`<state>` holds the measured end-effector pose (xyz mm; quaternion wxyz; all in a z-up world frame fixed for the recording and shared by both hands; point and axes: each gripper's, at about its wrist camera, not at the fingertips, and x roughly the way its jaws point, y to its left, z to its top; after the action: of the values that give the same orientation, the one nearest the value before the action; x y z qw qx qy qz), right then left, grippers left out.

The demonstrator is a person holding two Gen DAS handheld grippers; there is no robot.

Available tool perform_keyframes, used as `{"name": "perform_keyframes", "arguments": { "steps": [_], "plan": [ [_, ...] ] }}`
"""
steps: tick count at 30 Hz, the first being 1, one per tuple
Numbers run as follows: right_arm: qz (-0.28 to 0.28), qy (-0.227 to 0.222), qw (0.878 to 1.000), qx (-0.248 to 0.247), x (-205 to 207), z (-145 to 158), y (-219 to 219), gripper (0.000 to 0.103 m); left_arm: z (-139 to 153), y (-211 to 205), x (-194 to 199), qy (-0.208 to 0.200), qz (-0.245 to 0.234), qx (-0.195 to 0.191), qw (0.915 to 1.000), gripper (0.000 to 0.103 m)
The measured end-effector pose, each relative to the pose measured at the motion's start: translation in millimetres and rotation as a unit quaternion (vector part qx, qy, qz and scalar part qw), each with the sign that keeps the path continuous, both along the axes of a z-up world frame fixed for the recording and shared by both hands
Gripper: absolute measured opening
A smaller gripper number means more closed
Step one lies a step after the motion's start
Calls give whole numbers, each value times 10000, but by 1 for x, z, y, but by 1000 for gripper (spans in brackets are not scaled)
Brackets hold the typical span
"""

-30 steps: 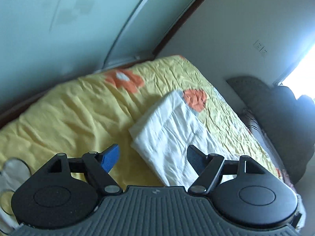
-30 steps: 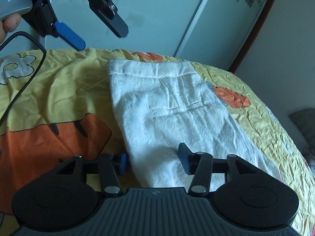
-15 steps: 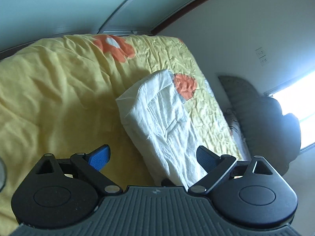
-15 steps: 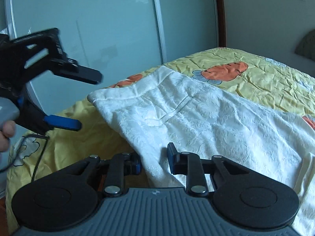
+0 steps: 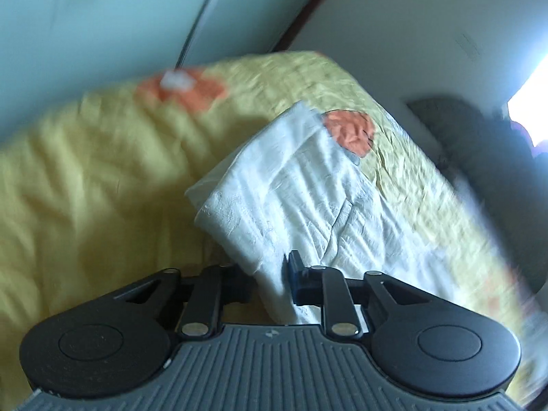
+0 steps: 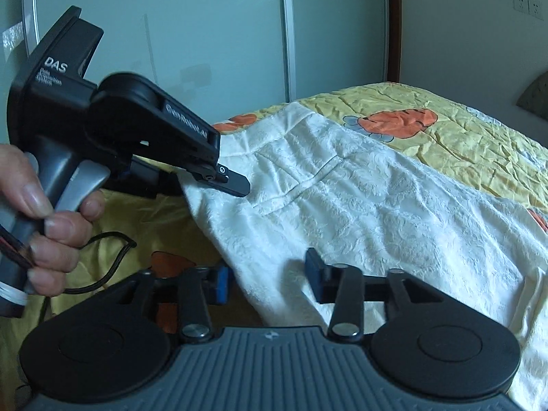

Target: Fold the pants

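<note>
I'm closing my left gripper (image 5: 270,282) on the near edge of the white pants (image 5: 308,202), and in the left wrist view the cloth is already bunching between the jaws, a fold of it pinched up right at the tips. My right gripper (image 6: 267,279) is sitting lower along the same edge; its jaws are opening, the hem lying between them with the pads clear of it on both sides, so nothing is held there.

Looking out along the fingers, the pants are stretching away from me across the yellow quilt (image 6: 479,144) on the bed, long axis running from the waistband corner, off to the left in the right wrist view, toward the legs trailing off to the right. The edge I'm working is the side hanging nearest me, over the bed's border.

My left hand (image 6: 44,212) is the one at the waistband end, its gripper (image 6: 236,185) biting just at the corner of the white fabric; my right is well down the same edge toward the legs. So the coming fold, I'm judging, is turning on carrying this near edge across, away from me toward the orange carrot print (image 6: 397,121) beyond the far side.

Past that, the sliding glass door (image 6: 205,34) is standing behind the bed.
</note>
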<state>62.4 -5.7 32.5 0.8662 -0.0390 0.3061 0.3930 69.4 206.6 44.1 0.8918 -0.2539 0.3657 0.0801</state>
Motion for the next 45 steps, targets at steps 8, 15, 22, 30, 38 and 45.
{"name": "perform_keyframes", "arguments": {
  "steps": [8, 15, 22, 30, 38, 45],
  "plan": [
    [-1192, 1810, 9430, 2524, 59, 14, -147, 65, 38, -100, -18, -1070, -1300, 2338, 9576, 10],
    [-1470, 2939, 8949, 3020, 104, -16, -186, 72, 24, -179, -31, -1370, -2534, 2401, 9270, 9],
    [-1128, 2923, 9199, 2358, 104, -16, -147, 72, 15, -166, -52, -1174, -2089, 2304, 9431, 28],
    [-127, 787, 9941, 731, 43, 25, -59, 72, 25, -3, -94, -843, 864, -229, 9924, 53],
    [1074, -311, 9908, -766, -12, 6, 46, 69, 58, 71, -112, -1125, 1825, -517, 9754, 72],
    [761, -1080, 9811, -1414, -5, -5, 80, 69, 54, 71, -120, -1004, 1617, -747, 9789, 78]
  ]
}}
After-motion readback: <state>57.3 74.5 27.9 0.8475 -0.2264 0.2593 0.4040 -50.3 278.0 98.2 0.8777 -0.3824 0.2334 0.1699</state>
